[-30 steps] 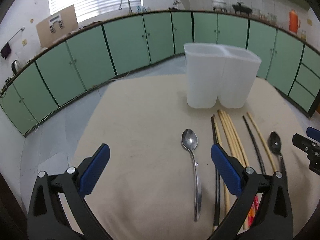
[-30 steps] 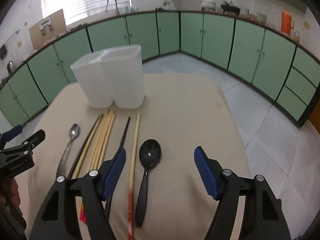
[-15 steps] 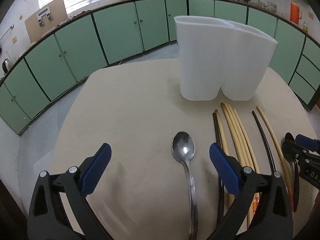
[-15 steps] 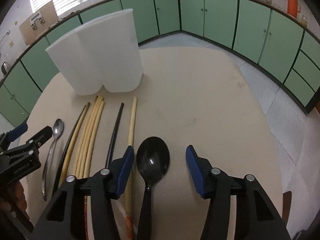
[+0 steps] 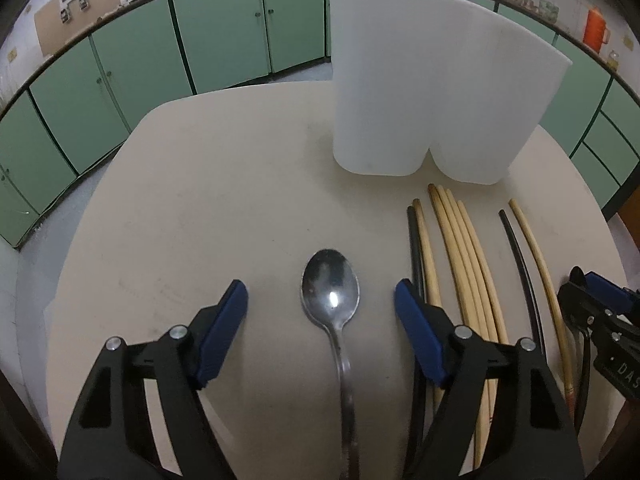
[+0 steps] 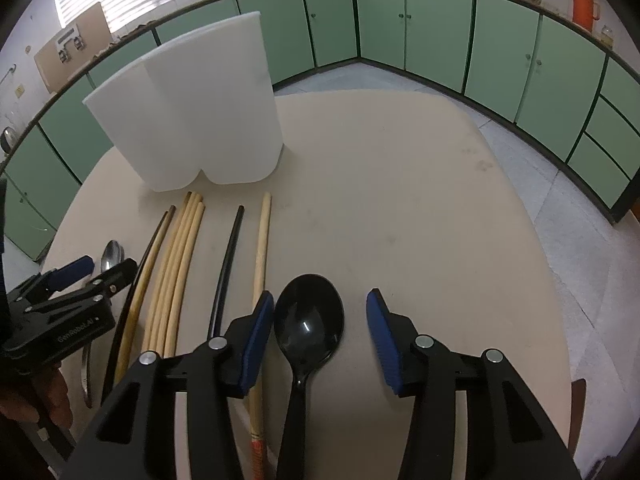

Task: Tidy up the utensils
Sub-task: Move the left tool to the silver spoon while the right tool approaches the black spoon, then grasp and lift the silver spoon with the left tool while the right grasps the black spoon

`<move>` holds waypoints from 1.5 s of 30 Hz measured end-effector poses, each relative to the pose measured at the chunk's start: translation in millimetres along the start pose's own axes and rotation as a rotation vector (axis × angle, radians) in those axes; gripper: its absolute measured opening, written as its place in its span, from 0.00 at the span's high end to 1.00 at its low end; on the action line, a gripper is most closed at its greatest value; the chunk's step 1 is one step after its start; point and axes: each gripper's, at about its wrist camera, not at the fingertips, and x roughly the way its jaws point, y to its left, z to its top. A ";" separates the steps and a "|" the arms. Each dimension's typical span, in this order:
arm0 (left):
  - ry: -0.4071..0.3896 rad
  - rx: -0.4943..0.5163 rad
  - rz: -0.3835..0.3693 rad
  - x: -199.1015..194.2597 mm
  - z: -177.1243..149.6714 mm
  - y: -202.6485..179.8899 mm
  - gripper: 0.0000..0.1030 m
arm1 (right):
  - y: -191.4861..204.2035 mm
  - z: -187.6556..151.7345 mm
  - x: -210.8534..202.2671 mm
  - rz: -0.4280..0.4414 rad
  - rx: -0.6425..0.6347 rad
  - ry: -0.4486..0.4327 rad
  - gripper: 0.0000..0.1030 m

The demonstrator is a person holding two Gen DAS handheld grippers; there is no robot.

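Note:
A metal spoon [image 5: 338, 344] lies bowl-forward on the beige table [image 5: 200, 200], between the blue pads of my left gripper [image 5: 320, 286]. Its jaws are closing, with a gap on both sides of the bowl. A black spoon [image 6: 308, 324] lies between the pads of my right gripper [image 6: 320, 294], whose jaws are also closing; the left pad is close to the bowl and the right pad stands clear. Several wooden and black chopsticks [image 5: 464, 256] [image 6: 172, 268] lie side by side between the two spoons. A white two-compartment holder [image 5: 432, 92] [image 6: 192, 112] stands upright behind them.
Green cabinets [image 6: 440, 32] line the walls beyond the table's rounded far edge, above a grey floor [image 6: 580, 240]. The right gripper [image 5: 600, 312] shows at the right edge of the left wrist view. A hand [image 6: 24, 400] holds the left gripper [image 6: 108, 268] at lower left.
Both grippers have moved forward and down over their spoons. The pads of both have drawn closer together around the spoon bowls.

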 end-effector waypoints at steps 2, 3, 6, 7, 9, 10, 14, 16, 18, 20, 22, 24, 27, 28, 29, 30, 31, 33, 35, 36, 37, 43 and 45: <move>0.002 -0.010 -0.014 -2.0 4.6 -2.5 0.40 | 0.9 -0.2 0.5 -0.013 -0.006 -0.002 0.62; 0.001 -0.010 -0.021 -4.6 7.0 -3.9 0.51 | 1.5 -0.1 1.5 -0.024 -0.011 -0.006 0.64; -0.004 -0.002 -0.041 -11.5 0.3 -15.3 0.75 | 0.7 -0.6 1.2 -0.012 -0.025 -0.015 0.68; -0.004 -0.005 -0.056 -13.5 -0.2 -17.7 0.75 | 0.1 -1.2 1.0 -0.007 -0.029 -0.018 0.68; -0.010 -0.013 -0.071 -17.6 -2.8 -21.1 0.75 | -3.1 -2.4 -2.8 0.038 -0.021 -0.043 0.68; -0.024 -0.017 -0.084 -22.3 -4.5 -22.1 0.75 | -4.8 -3.7 -6.0 0.061 -0.015 -0.062 0.68; -0.200 -0.031 -0.137 -57.5 -14.0 -15.7 0.75 | -9.7 -7.2 -28.0 0.102 -0.044 -0.205 0.68; -0.290 -0.028 -0.139 -74.1 -21.1 -15.6 0.75 | -11.4 -6.4 -38.5 0.122 -0.057 -0.273 0.68; -0.370 -0.039 -0.144 -90.1 -29.4 -13.5 0.75 | -12.1 -3.4 -48.1 0.144 -0.067 -0.335 0.68; -0.414 -0.048 -0.144 -101.3 -35.5 -16.1 0.75 | -11.5 1.6 -56.8 0.178 -0.082 -0.397 0.68; -0.459 -0.063 -0.157 -109.8 -31.5 -7.9 0.75 | -8.9 6.7 -64.6 0.202 -0.099 -0.454 0.68; -0.503 -0.080 -0.173 -120.4 -28.8 -6.2 0.75 | -8.2 14.2 -71.5 0.223 -0.107 -0.502 0.68; -0.568 -0.088 -0.186 -132.6 -11.3 5.2 0.76 | -6.7 30.1 -83.0 0.273 -0.092 -0.567 0.68; -0.585 -0.091 -0.192 -134.5 -10.5 2.5 0.77 | -8.5 34.0 -86.5 0.290 -0.084 -0.583 0.68; -0.605 -0.094 -0.201 -138.0 -6.2 10.8 0.78 | -9.2 43.2 -89.8 0.313 -0.076 -0.608 0.68; -0.624 -0.097 -0.204 -142.8 -2.9 10.0 0.92 | -9.5 46.6 -93.1 0.326 -0.071 -0.624 0.68; -0.648 -0.093 -0.209 -149.3 1.2 10.1 0.95 | -9.7 55.0 -95.6 0.342 -0.068 -0.646 0.68; -0.683 -0.091 -0.245 -158.6 16.4 7.7 0.97 | -9.6 70.0 -99.2 0.358 -0.065 -0.686 0.68; -0.695 -0.093 -0.272 -162.0 29.3 6.6 0.97 | -7.2 88.7 -98.4 0.366 -0.068 -0.704 0.68; -0.695 -0.097 -0.273 -162.8 34.0 5.7 0.97 | -7.0 92.5 -98.7 0.369 -0.064 -0.703 0.68; -0.688 -0.104 -0.279 -163.0 37.8 5.2 0.97 | -7.3 95.2 -98.3 0.375 -0.060 -0.701 0.68; -0.657 -0.129 -0.293 -155.3 24.8 13.8 0.97 | -7.9 88.3 -90.3 0.382 -0.070 -0.674 0.68; -0.655 -0.128 -0.279 -152.5 25.9 14.0 0.97 | -6.8 88.7 -89.2 0.373 -0.071 -0.675 0.68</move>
